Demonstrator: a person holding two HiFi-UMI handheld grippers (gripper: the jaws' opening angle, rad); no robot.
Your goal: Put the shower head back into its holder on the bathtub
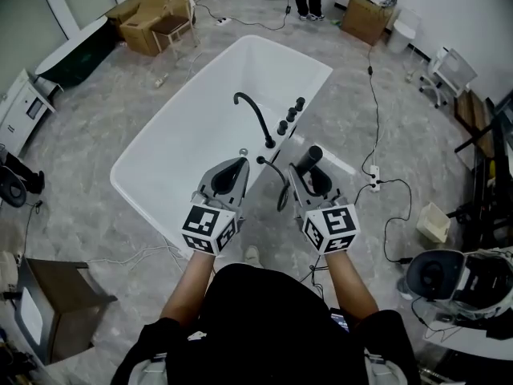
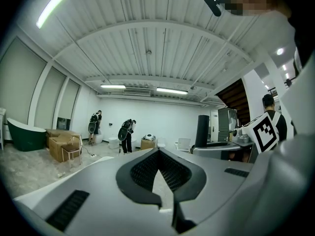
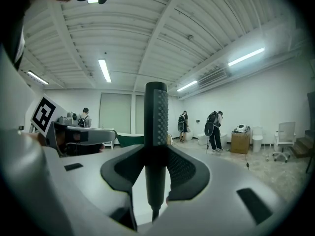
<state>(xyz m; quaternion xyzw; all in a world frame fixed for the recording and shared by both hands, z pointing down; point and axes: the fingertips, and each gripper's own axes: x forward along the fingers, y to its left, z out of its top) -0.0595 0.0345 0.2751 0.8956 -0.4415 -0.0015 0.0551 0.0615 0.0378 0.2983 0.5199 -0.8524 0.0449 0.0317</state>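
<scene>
The right gripper's (image 3: 156, 167) jaws are clamped on the slim black stick-shaped shower head (image 3: 156, 113), which stands upright between them and rises above their tips. The left gripper's (image 2: 158, 175) jaws are pressed together with nothing between them. Just ahead of both jaw tips lies the white oblong bathtub (image 1: 180, 139), with its curved black tap (image 1: 256, 117) on the rim before the right jaws.
</scene>
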